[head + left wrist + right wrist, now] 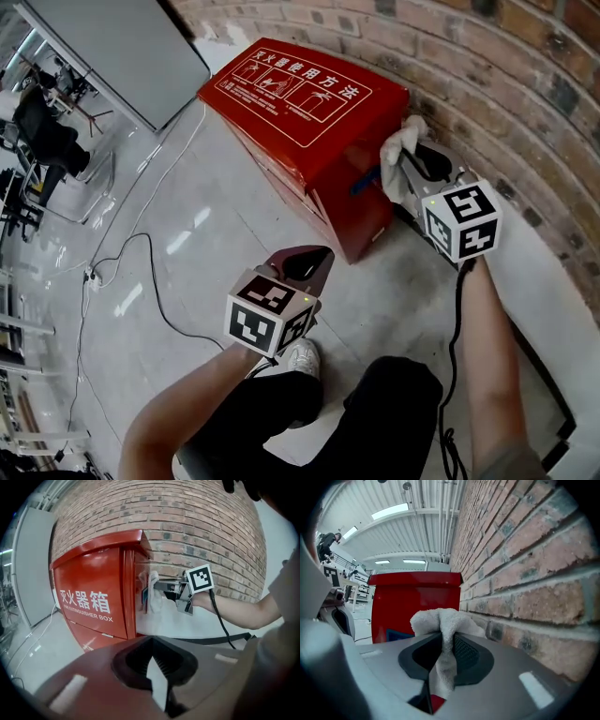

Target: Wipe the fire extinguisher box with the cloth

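The red fire extinguisher box [300, 103] stands on the floor against a brick wall [525, 84]. My right gripper [405, 167] is shut on a white cloth [401, 141] and holds it against the box's right side, near the wall. In the right gripper view the cloth [436, 618] bunches out of the jaws of the right gripper [443, 632], with the red box [412, 602] just ahead. My left gripper [314, 255] hangs over the floor in front of the box, shut and empty. The left gripper view shows the box front [93, 597], the cloth [152, 592] and my left gripper [151, 657].
A grey panel [122, 42] leans at the back left of the box. Thin cables [141, 244] trail across the shiny floor. A black cable [457, 328] hangs from the right gripper along the wall. My shoe [302, 354] is below the left gripper.
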A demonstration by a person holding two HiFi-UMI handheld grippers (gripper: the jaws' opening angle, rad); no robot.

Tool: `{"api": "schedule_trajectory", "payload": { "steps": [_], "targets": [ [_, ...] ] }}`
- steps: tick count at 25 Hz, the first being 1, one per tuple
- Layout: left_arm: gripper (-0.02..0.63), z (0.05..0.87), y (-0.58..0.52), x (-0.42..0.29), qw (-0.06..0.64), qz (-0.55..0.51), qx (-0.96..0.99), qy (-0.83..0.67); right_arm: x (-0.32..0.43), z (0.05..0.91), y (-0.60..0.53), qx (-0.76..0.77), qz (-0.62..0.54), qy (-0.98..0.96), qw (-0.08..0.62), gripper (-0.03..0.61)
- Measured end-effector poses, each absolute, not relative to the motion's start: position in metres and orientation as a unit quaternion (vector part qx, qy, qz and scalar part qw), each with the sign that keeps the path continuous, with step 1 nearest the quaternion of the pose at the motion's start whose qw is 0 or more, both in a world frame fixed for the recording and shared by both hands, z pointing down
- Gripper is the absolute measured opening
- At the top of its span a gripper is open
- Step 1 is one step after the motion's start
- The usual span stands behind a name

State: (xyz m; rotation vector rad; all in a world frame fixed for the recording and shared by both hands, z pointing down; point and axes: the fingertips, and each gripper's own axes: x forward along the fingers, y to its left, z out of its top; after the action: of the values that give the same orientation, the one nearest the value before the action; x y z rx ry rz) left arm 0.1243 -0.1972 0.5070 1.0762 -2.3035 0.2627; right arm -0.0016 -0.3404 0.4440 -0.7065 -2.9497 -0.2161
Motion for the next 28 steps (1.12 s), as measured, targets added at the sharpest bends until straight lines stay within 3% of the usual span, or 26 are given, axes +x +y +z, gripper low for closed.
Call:
{"api": "schedule_trajectory", "payload": {
  "steps": [10,21,28],
  "targets": [
    [0.000,0.540,-0.182,0.132,0.311,0.076,0.380,-0.868,0.024,0.509,-0.310,-0.253,-0.024,-0.963,0.094,0.092],
    [0.000,0.566,-0.164,0.141,0.332,0.075,0.357,-0.870,0.079,0.524,-0.221,-0.337,-0.061,-0.936,0.078,0.095],
    [0.000,0.590,-0.165,0.143,0.344,0.082,0.358,-0.864,0.087,0.578,-0.205,-0.365,-0.074,-0.921,0.118,0.095]
  ]
}}
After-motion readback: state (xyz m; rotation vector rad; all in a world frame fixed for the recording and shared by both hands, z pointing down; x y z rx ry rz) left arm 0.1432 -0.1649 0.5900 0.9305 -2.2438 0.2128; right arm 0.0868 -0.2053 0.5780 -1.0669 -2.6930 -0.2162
